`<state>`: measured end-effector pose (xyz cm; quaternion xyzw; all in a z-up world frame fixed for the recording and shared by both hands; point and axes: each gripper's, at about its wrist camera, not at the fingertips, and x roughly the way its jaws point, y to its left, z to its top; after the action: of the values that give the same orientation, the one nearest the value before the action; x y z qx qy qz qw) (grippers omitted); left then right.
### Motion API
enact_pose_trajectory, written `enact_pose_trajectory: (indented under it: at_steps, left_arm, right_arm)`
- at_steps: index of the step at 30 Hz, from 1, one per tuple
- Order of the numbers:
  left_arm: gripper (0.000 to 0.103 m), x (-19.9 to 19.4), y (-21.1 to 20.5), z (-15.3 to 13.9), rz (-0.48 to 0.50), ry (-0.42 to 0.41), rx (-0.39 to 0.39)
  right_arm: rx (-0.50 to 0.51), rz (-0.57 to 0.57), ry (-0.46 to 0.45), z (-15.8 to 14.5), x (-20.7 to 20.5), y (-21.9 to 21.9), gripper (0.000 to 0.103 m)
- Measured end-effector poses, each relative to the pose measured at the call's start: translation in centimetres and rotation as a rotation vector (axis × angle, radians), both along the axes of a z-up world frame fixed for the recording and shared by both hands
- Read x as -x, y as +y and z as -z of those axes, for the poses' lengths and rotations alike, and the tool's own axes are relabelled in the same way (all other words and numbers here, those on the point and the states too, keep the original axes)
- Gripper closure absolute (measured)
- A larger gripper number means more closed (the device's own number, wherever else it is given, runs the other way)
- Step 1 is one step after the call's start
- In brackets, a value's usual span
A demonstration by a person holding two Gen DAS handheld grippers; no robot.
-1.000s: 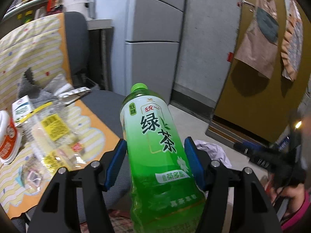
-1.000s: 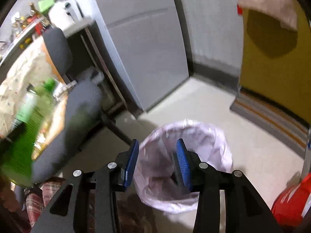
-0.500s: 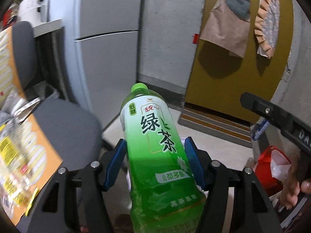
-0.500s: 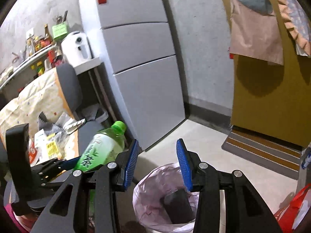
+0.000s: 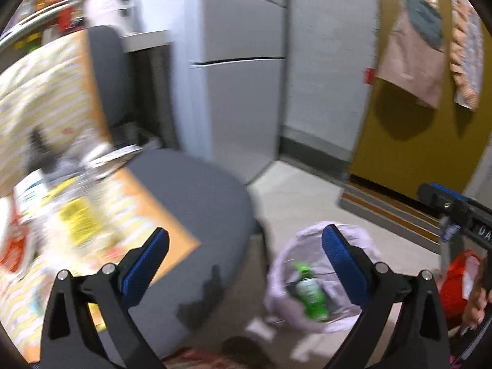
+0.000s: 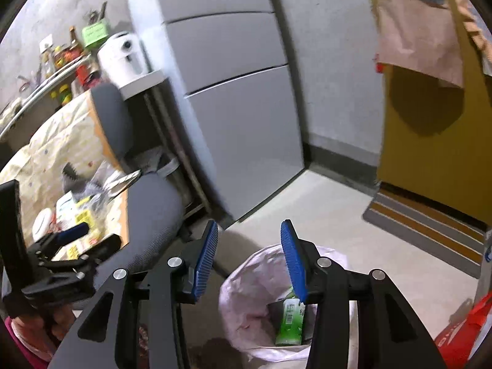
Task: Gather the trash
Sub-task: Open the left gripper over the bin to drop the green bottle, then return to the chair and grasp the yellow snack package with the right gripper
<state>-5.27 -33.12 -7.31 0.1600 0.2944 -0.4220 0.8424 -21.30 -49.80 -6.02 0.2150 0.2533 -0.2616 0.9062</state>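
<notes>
The green tea bottle [image 5: 310,292] lies inside the trash bin with a pale pink liner [image 5: 284,304] on the floor; it also shows in the right wrist view [image 6: 289,319], in the bin [image 6: 246,310]. My left gripper [image 5: 246,249] is open and empty, above the grey chair seat [image 5: 196,215] and the bin. My right gripper [image 6: 249,252] is open and empty above the bin. Several wrappers and packets [image 5: 70,218] lie on the patterned cloth [image 5: 33,92] over the chair.
A grey fridge [image 6: 233,92] stands behind the chair. A yellow door [image 5: 424,129] with hung cloths is at the right. A red bag [image 5: 458,286] lies by the bin. A striped mat [image 6: 427,230] is at the door.
My left gripper opened and let go of the green tea bottle, which now lies in the bin. The left view swung back left toward the chair. The right gripper stayed open.
</notes>
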Motion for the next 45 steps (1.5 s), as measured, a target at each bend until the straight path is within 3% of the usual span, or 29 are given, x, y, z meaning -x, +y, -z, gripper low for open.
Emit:
enact_pose_trajectory:
  at_steps: [6, 17, 21, 24, 28, 38, 40, 42, 43, 44, 45]
  left_arm:
    - [0.007, -2.3, 7.9, -0.8, -0.197, -0.058, -0.027]
    - [0.007, -7.1, 20.8, -1.4, -0.524, -0.030, -0.023]
    - [0.007, -8.5, 24.5, -0.9, -0.613, -0.022, -0.042]
    - [0.007, -9.4, 26.3, -0.2, -0.661, -0.001, -0.046]
    - [0.007, -10.4, 27.8, 0.7, -0.703, 0.028, -0.048]
    - [0.007, -11.6, 28.8, 1.7, -0.737, 0.066, -0.051]
    - [0.007, -11.5, 29.0, 1.6, -0.737, 0.064, -0.045]
    - [0.007, -11.3, 29.0, 1.5, -0.732, 0.061, -0.042]
    - [0.007, -11.2, 28.9, 1.4, -0.727, 0.058, -0.040]
    - [0.007, -11.1, 28.9, 1.3, -0.721, 0.055, -0.039]
    - [0.007, -11.0, 28.8, 1.2, -0.714, 0.050, -0.038]
  right_arm:
    - [0.013, -0.180, -0.007, -1.0, -4.1, 4.5, 0.058]
    - [0.043, -0.501, 0.009, -2.5, -12.8, 14.0, 0.058]
    - [0.072, -0.584, 0.053, -1.7, -15.8, 17.0, 0.038]
    - [0.128, -0.642, 0.101, -0.6, -18.4, 19.6, 0.031]
    - [0.235, -0.682, 0.171, 1.1, -21.8, 22.8, 0.031]
    - [0.451, -0.626, 0.313, 4.6, -27.9, 26.5, 0.046]
    - [0.507, -0.598, 0.337, 5.1, -28.6, 26.6, 0.053]
    - [0.536, -0.574, 0.332, 4.9, -28.4, 26.3, 0.067]
    - [0.534, -0.561, 0.311, 4.3, -28.1, 26.0, 0.073]
    - [0.518, -0.547, 0.281, 3.5, -27.5, 25.3, 0.087]
    - [0.497, -0.537, 0.250, 2.8, -27.0, 24.8, 0.092]
